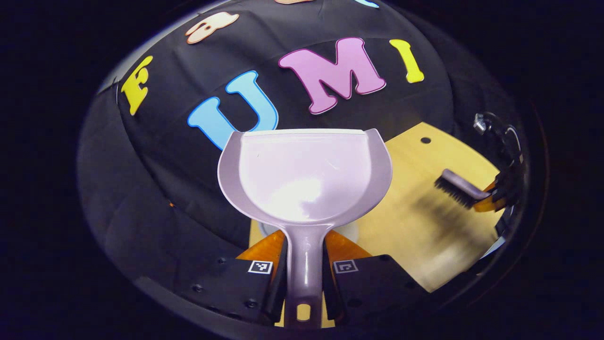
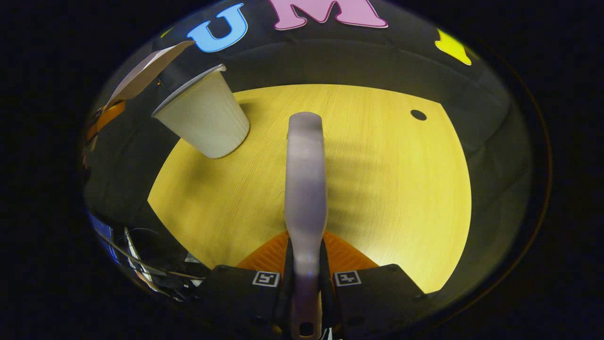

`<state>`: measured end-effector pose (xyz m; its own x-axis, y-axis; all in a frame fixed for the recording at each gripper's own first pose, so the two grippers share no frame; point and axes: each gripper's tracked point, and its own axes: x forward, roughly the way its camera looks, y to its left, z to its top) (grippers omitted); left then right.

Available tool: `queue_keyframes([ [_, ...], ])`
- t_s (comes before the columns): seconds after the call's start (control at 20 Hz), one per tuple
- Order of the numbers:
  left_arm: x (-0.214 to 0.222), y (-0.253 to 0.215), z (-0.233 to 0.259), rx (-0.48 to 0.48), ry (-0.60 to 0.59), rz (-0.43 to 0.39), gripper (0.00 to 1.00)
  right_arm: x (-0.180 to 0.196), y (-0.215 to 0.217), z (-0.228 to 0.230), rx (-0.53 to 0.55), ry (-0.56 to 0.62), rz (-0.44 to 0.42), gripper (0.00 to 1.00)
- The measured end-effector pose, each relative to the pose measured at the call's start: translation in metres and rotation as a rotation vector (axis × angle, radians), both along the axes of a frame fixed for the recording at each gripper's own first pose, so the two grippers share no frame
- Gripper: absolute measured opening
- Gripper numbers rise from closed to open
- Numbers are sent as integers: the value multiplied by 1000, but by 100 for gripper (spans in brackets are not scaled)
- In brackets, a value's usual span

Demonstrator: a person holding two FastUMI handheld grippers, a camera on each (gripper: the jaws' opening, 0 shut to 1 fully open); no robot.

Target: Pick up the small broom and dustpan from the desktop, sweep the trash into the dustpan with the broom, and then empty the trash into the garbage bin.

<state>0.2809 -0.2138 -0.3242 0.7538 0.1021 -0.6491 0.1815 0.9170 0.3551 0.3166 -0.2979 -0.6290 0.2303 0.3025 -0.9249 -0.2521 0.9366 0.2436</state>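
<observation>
The left gripper is clamping both fingers on the dustpan handle, holding the dustpan raised and level ahead of it. The right gripper is pinching the broom handle between its two fingers, keeping the broom pointing straight forward above the desktop. In the left gripper view, the right gripper is hovering near the desktop's right edge.

left gripper: dark blocky body | square coded markers | screws — right gripper: same markers
</observation>
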Motion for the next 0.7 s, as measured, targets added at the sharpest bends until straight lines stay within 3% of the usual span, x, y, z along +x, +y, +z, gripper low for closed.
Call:
queue_keyframes([
  [0.15, -25, -80, -55, -196, 64, -17, 30, -4, -1, -4, 14, 26, -55, 28],
  [0.3, -46, -128, -104, -292, 139, 3, 31, -9, -7, -13, -23, 35, -56, 28],
  [0.4, -53, -139, -134, -288, 161, 59, 31, -13, -15, -26, -60, 74, -81, 28],
  [0.55, -46, -156, -185, -245, 210, 61, 31, -5, -15, -43, -143, 91, -98, 28],
  [0.7, -51, -168, -235, -313, 315, 117, 31, -12, -16, -62, -195, 134, -86, 28],
])
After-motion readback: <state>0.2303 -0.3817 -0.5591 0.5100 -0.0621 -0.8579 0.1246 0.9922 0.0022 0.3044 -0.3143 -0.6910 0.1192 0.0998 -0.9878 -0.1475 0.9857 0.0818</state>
